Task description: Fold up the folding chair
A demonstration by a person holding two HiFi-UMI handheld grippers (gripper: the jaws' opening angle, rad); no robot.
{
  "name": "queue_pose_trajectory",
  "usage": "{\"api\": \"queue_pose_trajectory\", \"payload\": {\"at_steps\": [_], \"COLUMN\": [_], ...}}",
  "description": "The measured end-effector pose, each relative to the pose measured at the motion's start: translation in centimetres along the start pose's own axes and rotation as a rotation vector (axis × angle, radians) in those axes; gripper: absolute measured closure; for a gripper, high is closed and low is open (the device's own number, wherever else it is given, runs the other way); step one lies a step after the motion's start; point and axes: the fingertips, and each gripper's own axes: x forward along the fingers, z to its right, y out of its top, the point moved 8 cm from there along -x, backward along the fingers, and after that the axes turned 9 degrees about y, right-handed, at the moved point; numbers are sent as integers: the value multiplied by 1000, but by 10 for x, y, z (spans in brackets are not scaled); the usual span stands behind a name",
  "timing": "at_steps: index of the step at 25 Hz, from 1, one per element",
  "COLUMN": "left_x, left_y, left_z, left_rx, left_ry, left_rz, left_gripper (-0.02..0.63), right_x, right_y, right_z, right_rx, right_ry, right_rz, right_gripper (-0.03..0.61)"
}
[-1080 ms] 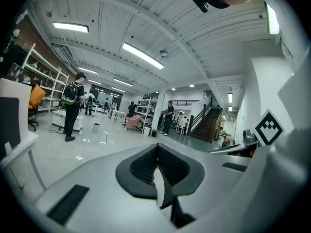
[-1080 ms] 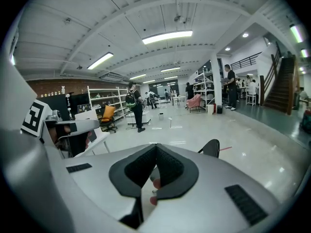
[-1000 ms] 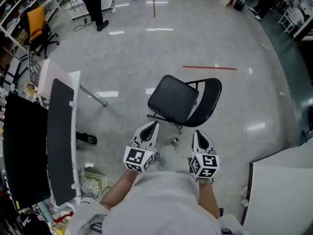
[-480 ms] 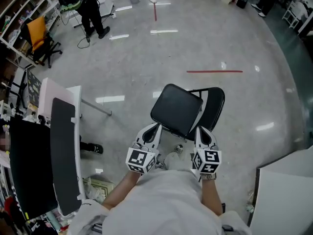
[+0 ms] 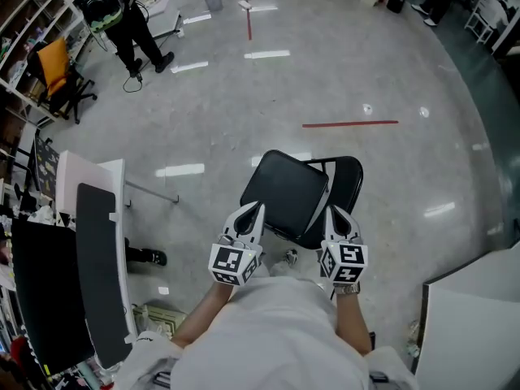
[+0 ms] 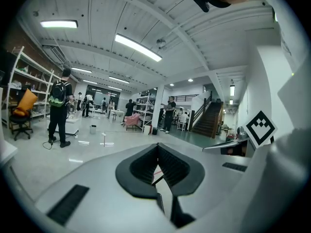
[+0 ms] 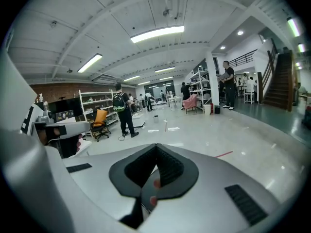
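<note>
A black folding chair (image 5: 286,193) stands unfolded on the grey floor, seat flat and backrest (image 5: 348,187) to its right. My left gripper (image 5: 253,210) hovers at the seat's near left corner, its jaws shut with nothing in them. Over the seat's near right edge, below the backrest, my right gripper (image 5: 334,213) is also shut and empty. In the left gripper view the left gripper (image 6: 156,165) shows its black pads pressed together. In the right gripper view the right gripper (image 7: 154,171) looks the same. Whether either gripper touches the chair I cannot tell.
A white table with a long black panel (image 5: 99,258) stands at the left. A person with a backpack (image 5: 114,15) and an orange office chair (image 5: 51,67) are far off at the top left. A red tape line (image 5: 349,123) lies beyond the chair. A white surface (image 5: 471,323) fills the lower right.
Both grippers have moved forward together to the chair, from short of its seat to either side of the seat's near edge. Both jaws stayed shut.
</note>
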Motion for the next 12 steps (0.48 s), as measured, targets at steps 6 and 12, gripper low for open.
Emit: {"api": "queue_pose_trajectory", "payload": {"at_steps": [6, 12], "left_x": [34, 63], "left_y": [2, -11], "left_z": [13, 20], "left_rx": [14, 25], "left_ry": [-88, -199], "left_rz": [-30, -88], "left_gripper": [602, 603], "right_x": [1, -7], "right_y": [0, -27], "right_z": [21, 39], "right_rx": [38, 138], "right_ry": [-71, -185], "right_rz": [-9, -63], "right_gripper": [572, 574]}}
